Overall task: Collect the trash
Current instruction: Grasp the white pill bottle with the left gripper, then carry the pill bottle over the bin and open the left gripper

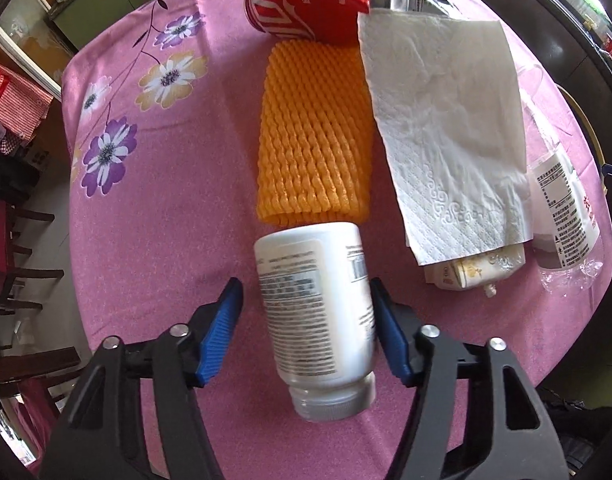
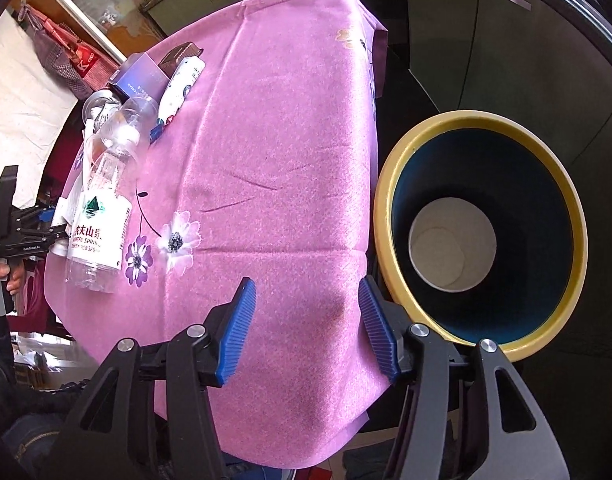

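L gripper (image 1: pixel 306 312) jaws spread round white bottle (image 1: pixel 316 316), lower centre; squeeze mid-body. R gripper (image 2: pixel 306 320) spread, empty, w/ bin (image 2: pixel 482 236) at right.

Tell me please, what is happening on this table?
A person is collecting trash with two handheld grippers. The left gripper is open around a white pill bottle lying on the pink tablecloth, not yet clamped. An orange foam net, a red can and a paper napkin wait beyond. The right gripper is open and empty beside the yellow-rimmed bin.
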`<action>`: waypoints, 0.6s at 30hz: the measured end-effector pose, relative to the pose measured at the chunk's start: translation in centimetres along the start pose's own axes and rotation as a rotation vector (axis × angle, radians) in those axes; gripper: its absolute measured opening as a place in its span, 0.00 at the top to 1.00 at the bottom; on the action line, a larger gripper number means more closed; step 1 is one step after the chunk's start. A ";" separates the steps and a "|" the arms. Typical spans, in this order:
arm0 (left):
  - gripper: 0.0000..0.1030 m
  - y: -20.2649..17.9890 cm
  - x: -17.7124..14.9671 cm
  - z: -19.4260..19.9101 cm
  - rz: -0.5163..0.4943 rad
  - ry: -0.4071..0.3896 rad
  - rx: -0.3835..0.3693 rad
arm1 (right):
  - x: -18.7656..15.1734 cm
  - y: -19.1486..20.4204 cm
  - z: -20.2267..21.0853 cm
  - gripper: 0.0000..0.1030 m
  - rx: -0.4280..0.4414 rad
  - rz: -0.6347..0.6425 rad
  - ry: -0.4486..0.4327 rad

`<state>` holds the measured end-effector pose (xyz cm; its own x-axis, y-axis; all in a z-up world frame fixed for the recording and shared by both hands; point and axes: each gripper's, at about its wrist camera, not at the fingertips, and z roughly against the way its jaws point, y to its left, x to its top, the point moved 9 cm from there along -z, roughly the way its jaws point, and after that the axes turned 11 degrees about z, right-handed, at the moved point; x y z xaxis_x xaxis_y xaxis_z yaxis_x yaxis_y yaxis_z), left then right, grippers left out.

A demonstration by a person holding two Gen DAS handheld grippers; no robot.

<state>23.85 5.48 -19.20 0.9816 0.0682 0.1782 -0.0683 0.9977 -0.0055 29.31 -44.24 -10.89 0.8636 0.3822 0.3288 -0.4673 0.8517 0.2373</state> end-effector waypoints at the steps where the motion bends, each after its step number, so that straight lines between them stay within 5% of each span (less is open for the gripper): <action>1: 0.47 0.1 0.1 0.0 0.005 -0.001 -0.011 | 0.0 0.0 -0.1 0.48 0.002 0.000 -0.001; 3: 0.56 0.3 0.2 0.0 0.013 -0.002 -0.023 | 0.0 0.0 -0.4 0.48 0.004 -0.002 0.000; 12: 0.57 0.7 -0.4 1.5 -0.001 -0.047 -0.018 | 0.0 0.3 -0.7 0.48 0.013 0.003 -0.003; 18: 0.57 -1.6 -0.6 6.6 -0.066 -0.134 -0.049 | 0.0 -0.1 -0.3 0.48 0.001 -0.006 -0.023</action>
<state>22.23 3.83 -12.76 0.9509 0.0040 0.3094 0.0079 0.9993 -0.0372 29.39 -44.23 -11.15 0.8620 0.3686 0.3480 -0.4620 0.8538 0.2400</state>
